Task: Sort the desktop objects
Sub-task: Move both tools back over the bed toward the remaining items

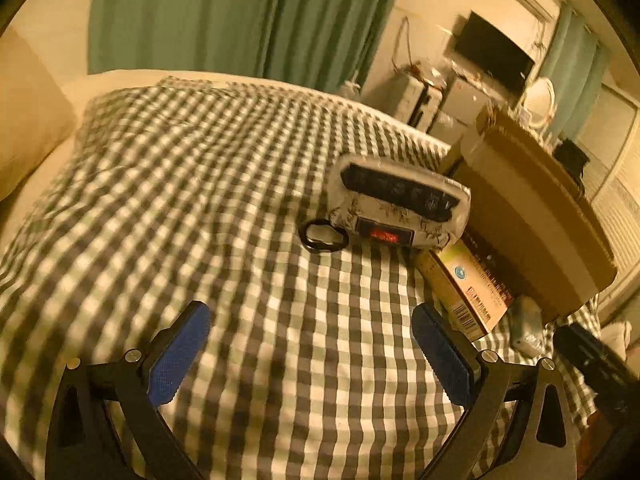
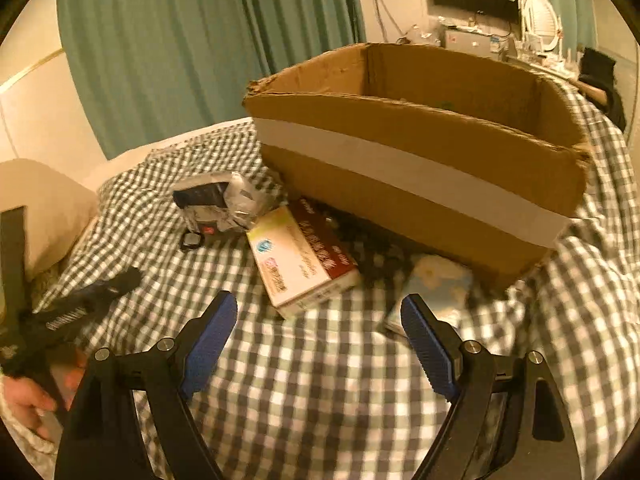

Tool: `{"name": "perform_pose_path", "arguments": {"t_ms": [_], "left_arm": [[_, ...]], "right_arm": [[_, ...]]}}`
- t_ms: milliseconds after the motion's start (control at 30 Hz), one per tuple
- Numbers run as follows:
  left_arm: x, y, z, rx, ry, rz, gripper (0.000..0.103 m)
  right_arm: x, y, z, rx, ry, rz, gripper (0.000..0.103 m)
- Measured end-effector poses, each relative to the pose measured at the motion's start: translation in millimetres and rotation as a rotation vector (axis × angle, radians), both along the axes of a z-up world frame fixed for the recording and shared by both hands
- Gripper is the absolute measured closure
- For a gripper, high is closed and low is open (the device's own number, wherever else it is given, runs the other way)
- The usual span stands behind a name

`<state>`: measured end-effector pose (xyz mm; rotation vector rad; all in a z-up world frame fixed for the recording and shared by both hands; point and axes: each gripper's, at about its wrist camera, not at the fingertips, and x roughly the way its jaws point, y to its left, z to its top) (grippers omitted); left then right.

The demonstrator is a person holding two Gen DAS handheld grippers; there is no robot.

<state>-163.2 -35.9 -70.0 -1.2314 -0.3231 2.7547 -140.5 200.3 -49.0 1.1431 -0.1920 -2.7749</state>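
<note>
Left claw (image 1: 312, 354), low centre of the left wrist view: blue pads spread wide, nothing between them, only the checked bedspread (image 1: 200, 184) beneath. Released, touching nothing.

Right claw (image 2: 320, 344), low centre of the right wrist view: likewise spread wide and empty, hanging over the bedspread. Its right pad (image 2: 428, 346) overlaps a pale flat packet (image 2: 440, 288) in the picture; contact is doubtful, the packet is blurred.

Things to sort lie on the bed, not on any table. Cardboard box (image 2: 420, 168), open-topped with a pale tape band, fills the upper right of the right wrist view. Against its near wall, centre frame, a red-and-white carton (image 2: 304, 264) lies flat. Left of that carton, a patterned pouch (image 2: 216, 204) with a dark panel and a small black ring beside it. In the left wrist view the pouch sits right of centre, carton just below it.

Lower left of the right wrist view: a hand (image 2: 24, 400) gripping the other tool's black frame. Green curtain (image 2: 180, 40) behind the bed. Nothing stands between either claw and the objects.
</note>
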Motion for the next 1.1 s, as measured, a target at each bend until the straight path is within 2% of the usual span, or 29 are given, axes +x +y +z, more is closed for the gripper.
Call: {"name": "perform_pose_path", "arguments": {"t_ms": [133, 233, 300, 433, 567, 700, 767, 800, 967, 1100], "left_arm": [[-21.2, 14.3, 3.3, -0.044, 0.026, -0.066, 0.000], [-35.5, 20.0, 8.4, -0.079, 0.051, -0.088, 0.000], [-38.4, 20.8, 9.4, -0.116, 0.055, -0.064, 0.000], [-29.5, 10.7, 0.3, -0.089, 0.034, -0.053, 0.000], [-31.0, 6.3, -8.9, -0.118, -0.005, -0.026, 0.000], [-27.2, 2.9, -12.6, -0.092, -0.017, -0.006, 0.000], [-22.0, 4.5, -15.8, -0.109, -0.020, -0.012, 0.000], [-20.2, 5.8, -16.9, -0.122, -0.022, -0.016, 0.000], [-14.9, 14.8, -21.1, -0.162, -0.027, -0.043, 0.000], [-9.4, 23.4, -18.1, -0.139, -0.011, -0.053, 0.000]], "right_arm": [[-15.4, -13.4, -6.8, 0.023, -0.007, 0.059, 0.019], [-39.5, -30.9, -16.3, 0.125, -0.028, 0.134, 0.019], [-53.8, -39.3, -19.3, 0.191, -0.030, 0.167, 0.019], [-75.5, -51.1, -31.0, 0.273, -0.064, 0.239, 0.019], [-84.7, -54.6, -43.7, 0.316, -0.104, 0.248, 0.019], [-90.8, -56.2, -51.7, 0.317, -0.133, 0.252, 0.019], [-91.4, -55.6, -54.9, 0.330, -0.131, 0.244, 0.019], [-91.2, -53.5, -55.5, 0.313, -0.133, 0.241, 0.023], [-74.2, -48.7, -40.8, 0.265, -0.134, 0.214, 0.025], [-49.2, -38.6, -29.4, 0.169, -0.211, 0.136, 0.025]]}}
